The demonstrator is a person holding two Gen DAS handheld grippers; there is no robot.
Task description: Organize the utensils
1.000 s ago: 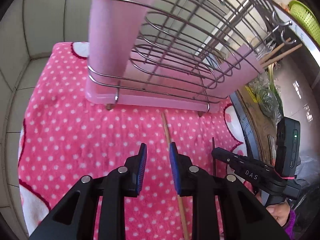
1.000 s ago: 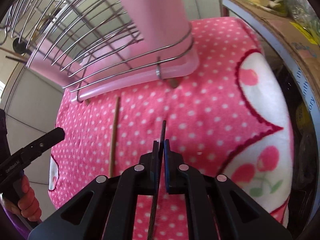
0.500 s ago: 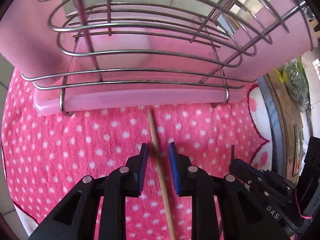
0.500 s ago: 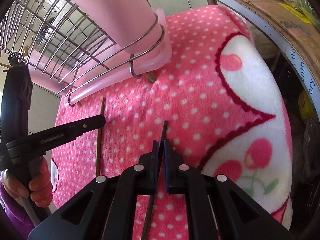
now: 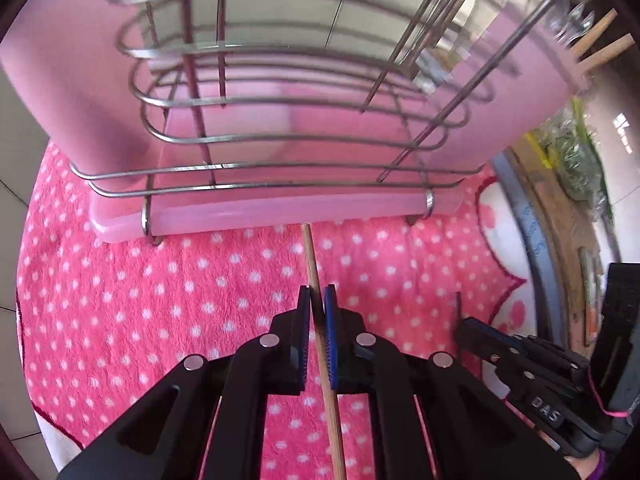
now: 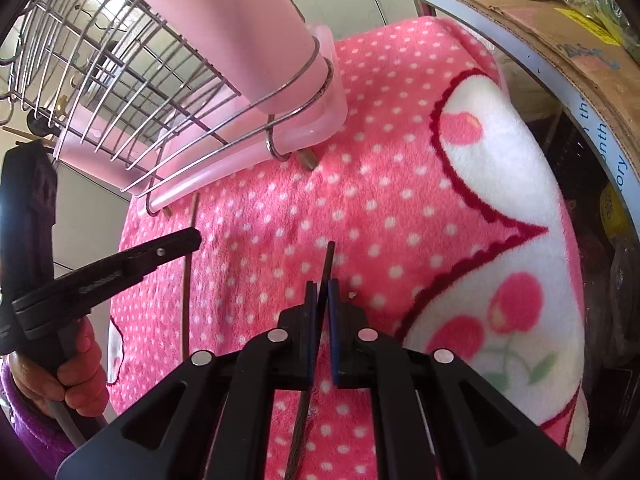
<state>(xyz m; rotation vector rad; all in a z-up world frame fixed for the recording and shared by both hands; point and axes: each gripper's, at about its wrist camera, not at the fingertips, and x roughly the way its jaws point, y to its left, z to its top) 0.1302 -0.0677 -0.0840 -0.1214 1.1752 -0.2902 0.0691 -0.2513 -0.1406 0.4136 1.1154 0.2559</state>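
Observation:
My left gripper [image 5: 316,300] is shut on a light wooden chopstick [image 5: 311,258] that lies on the pink dotted blanket [image 5: 160,300], its far tip just short of the rack. My right gripper [image 6: 322,292] is shut on a dark chopstick [image 6: 329,258] over the same blanket [image 6: 400,200]. The wire dish rack [image 5: 280,184] with its pink tray stands right ahead in the left wrist view. In the right wrist view the rack [image 6: 160,112] is at the upper left with a pink utensil cup [image 6: 240,32]. The left gripper [image 6: 188,240] and wooden chopstick [image 6: 186,300] show there too.
The right gripper [image 5: 464,324] sits to my left gripper's right, with the dark chopstick tip [image 5: 458,304] poking out. A cardboard box [image 6: 560,32] with vegetables lies past the blanket's right edge. Tiled wall stands behind the rack.
My left gripper has moved in over the wooden chopstick and shut on it. The right gripper stays shut on the dark chopstick and has drifted slightly.

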